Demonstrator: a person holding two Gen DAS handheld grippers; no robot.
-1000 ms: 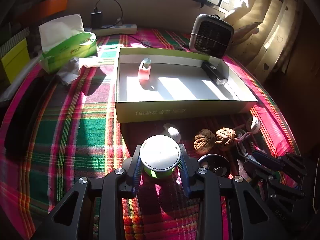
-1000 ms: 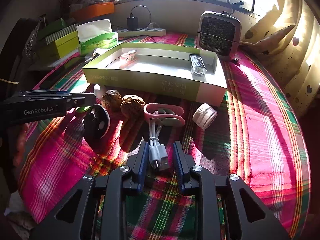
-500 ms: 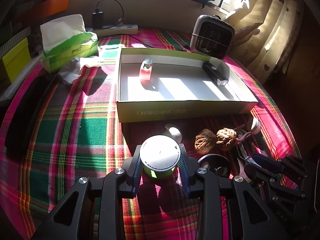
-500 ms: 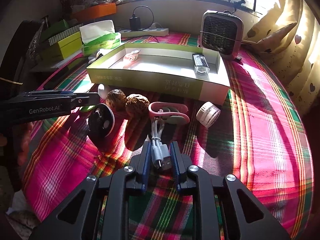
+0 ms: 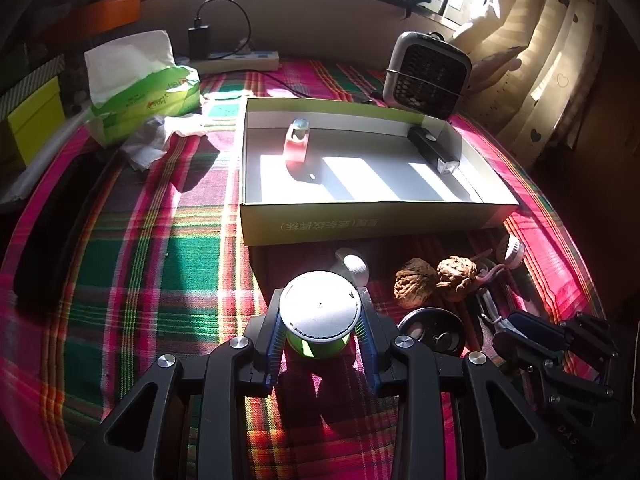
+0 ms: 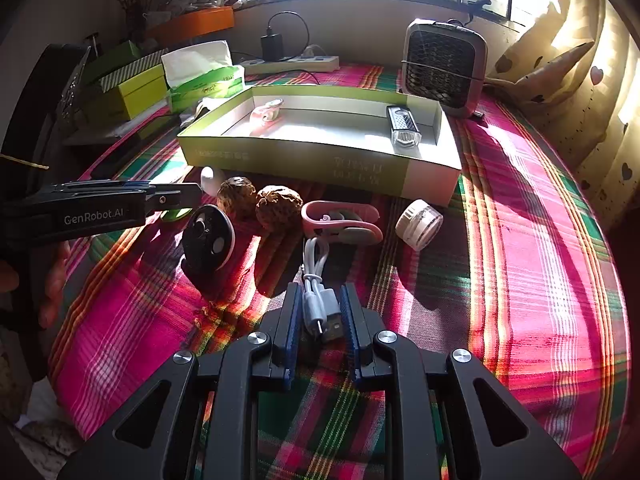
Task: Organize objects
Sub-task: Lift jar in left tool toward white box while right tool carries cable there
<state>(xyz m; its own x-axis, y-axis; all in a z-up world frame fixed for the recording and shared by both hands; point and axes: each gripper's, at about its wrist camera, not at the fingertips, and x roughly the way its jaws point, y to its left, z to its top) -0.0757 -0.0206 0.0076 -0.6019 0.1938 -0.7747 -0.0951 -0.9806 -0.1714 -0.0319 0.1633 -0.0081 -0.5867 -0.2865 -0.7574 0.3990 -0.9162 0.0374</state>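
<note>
My left gripper [image 5: 320, 340] is shut on a small green jar with a white lid [image 5: 319, 312], which stands on the plaid cloth in front of the shallow green-and-white box [image 5: 360, 222]. Seen from the right wrist, the left gripper [image 6: 172, 200] reaches in from the left. My right gripper [image 6: 320, 300] is shut on the plug end of a white USB cable [image 6: 316, 280]. Inside the box lie a pink bottle [image 5: 297, 148] and a black light [image 5: 430, 150].
Two walnuts [image 6: 236, 196] [image 6: 279, 208], a black round disc [image 6: 208, 240], a pink clip [image 6: 340, 220], a white cap [image 6: 419, 224] and a white egg shape [image 6: 212, 178] lie before the box. Behind it are a tissue pack [image 5: 148, 96], a small heater [image 5: 426, 76] and a power strip [image 5: 240, 62].
The right wrist view has shifted very slightly. Both grippers keep the same hold, and nothing on the cloth has moved.
</note>
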